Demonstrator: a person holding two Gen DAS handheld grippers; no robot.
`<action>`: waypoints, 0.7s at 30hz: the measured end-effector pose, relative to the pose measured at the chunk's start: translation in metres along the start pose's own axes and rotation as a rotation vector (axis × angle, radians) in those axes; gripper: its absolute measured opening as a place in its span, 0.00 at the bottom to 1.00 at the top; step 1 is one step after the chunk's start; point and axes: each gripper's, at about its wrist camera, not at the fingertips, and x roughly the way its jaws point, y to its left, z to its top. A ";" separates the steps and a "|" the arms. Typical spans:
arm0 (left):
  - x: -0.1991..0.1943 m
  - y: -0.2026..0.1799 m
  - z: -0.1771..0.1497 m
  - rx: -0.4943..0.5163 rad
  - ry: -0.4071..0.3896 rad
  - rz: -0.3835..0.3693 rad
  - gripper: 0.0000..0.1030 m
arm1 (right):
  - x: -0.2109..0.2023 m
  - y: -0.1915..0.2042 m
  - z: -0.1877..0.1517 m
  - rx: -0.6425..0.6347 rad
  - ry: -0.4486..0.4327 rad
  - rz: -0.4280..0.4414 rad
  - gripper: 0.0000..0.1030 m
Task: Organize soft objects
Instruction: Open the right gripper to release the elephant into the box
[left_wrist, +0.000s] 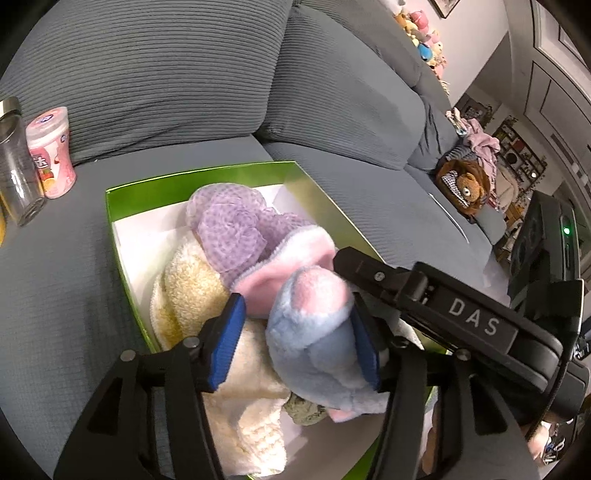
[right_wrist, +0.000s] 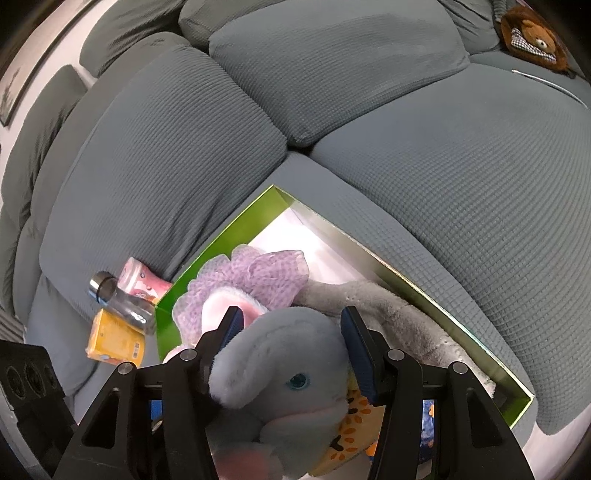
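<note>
Plush elephant (right_wrist: 280, 369), pale blue-grey with pink patches, sits over the open box between the two tools. The right hand-held gripper (right_wrist: 291, 328) is clamped on its head, a blue pad pressing each side, with the toy's blue eye facing the camera. The left hand-held gripper (left_wrist: 299, 332) stands open around another blue-and-pink part of the same toy: the plush leans against one pad, while a gap shows between it and the other pad (left_wrist: 229, 343). In the left wrist view, the black body of the other tool crosses just beyond this part.

Under the toy's head lies a yellow cloth with a flower print (right_wrist: 354, 424). Beneath the left tool, a cream towel (left_wrist: 192, 280) fills the near side of the green box (left_wrist: 199, 177), which has a white inside. A pink and white fleecy piece (left_wrist: 295, 254) lies on the towel. A purple mesh bath sponge (left_wrist: 229, 229) rests just beyond it, toward the far wall. A grey plush piece (right_wrist: 388, 314) stretches along the box's other long side.

The box rests on the seat of a grey sofa (left_wrist: 147, 74). Beside it, against the back cushion, stand a pink canister (left_wrist: 51, 151) and a clear bottle (left_wrist: 14, 166), with a yellow packet (right_wrist: 114, 339) lying near them. Farther along the sofa sits a brown teddy bear (left_wrist: 467, 188).
</note>
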 end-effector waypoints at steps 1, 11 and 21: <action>-0.001 0.000 0.000 -0.002 -0.002 0.005 0.57 | -0.001 0.000 0.000 0.002 -0.003 0.003 0.54; -0.016 -0.010 -0.002 0.018 -0.028 0.063 0.57 | -0.013 0.005 0.000 -0.023 -0.028 0.018 0.63; -0.035 -0.025 -0.003 0.108 -0.084 0.181 0.77 | -0.030 0.010 0.000 -0.049 -0.074 -0.006 0.68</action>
